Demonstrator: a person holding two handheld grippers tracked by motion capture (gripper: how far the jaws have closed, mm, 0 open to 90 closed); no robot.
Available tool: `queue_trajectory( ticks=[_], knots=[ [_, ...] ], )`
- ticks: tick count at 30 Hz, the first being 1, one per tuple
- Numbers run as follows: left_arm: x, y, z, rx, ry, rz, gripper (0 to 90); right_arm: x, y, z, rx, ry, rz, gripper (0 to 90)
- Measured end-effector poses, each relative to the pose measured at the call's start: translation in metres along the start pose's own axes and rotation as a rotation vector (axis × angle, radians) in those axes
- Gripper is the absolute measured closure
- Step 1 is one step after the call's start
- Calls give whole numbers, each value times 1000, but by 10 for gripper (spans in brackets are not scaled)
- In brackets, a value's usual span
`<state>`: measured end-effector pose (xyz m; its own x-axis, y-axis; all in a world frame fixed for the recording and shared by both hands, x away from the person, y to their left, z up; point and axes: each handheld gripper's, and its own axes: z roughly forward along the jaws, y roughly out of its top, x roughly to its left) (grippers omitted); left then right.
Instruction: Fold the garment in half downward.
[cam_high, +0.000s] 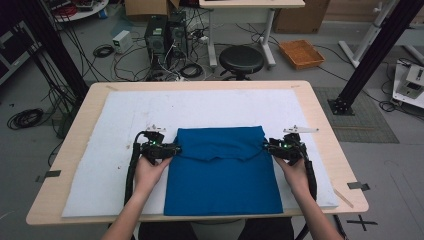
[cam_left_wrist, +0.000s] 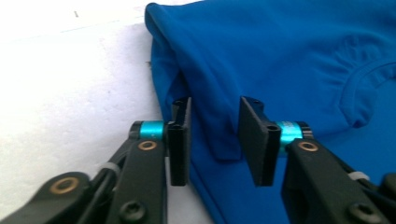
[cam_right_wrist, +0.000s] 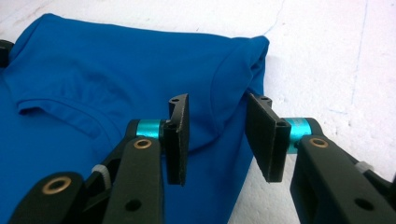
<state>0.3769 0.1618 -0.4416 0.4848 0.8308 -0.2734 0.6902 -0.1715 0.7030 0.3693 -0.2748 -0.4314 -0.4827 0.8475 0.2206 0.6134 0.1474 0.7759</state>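
A folded blue shirt (cam_high: 223, 170) lies on the white padding (cam_high: 100, 150) that covers my worktop (cam_high: 320, 115), its top part doubled over toward me so the collar seam shows across the middle. My left tongs (cam_high: 176, 149) sit at the shirt's left edge, and in the left gripper view (cam_left_wrist: 214, 140) the jaws stand apart with a fold of blue cloth between them, not pinched. My right tongs (cam_high: 266, 146) sit at the right edge; in the right gripper view (cam_right_wrist: 217, 140) those jaws are apart too, straddling the folded sleeve edge. Both of my hands rest low on the padding beside the shirt.
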Motion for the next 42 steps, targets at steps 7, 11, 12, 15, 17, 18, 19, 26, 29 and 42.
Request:
queue_trajectory(
  ticks=[7,11,12,15,17,18,19,26,29,42],
  knots=[
    [-7,3,3,19,5,30,773,3,-2,3,16,13,5,607],
    [-9,4,3,23,5,38,816,3,-3,6,43,28,38,612],
    [-9,4,3,25,4,38,823,3,-3,7,51,29,42,614],
    [-9,4,2,24,-1,42,818,3,-4,10,75,24,44,615],
    [-10,3,2,18,-6,32,785,2,-5,13,86,22,50,615],
    [-10,3,2,24,-5,46,780,1,-5,15,86,20,47,616],
    [-11,3,2,23,-5,50,781,2,-5,17,91,20,44,636],
    [-11,5,-1,1,-11,68,865,7,-3,20,77,18,-22,880],
    [-12,6,-5,-19,-20,65,868,9,-1,14,65,21,-31,881],
    [-18,3,-44,-59,-154,45,871,18,-4,-26,29,102,-22,883]
  ],
)
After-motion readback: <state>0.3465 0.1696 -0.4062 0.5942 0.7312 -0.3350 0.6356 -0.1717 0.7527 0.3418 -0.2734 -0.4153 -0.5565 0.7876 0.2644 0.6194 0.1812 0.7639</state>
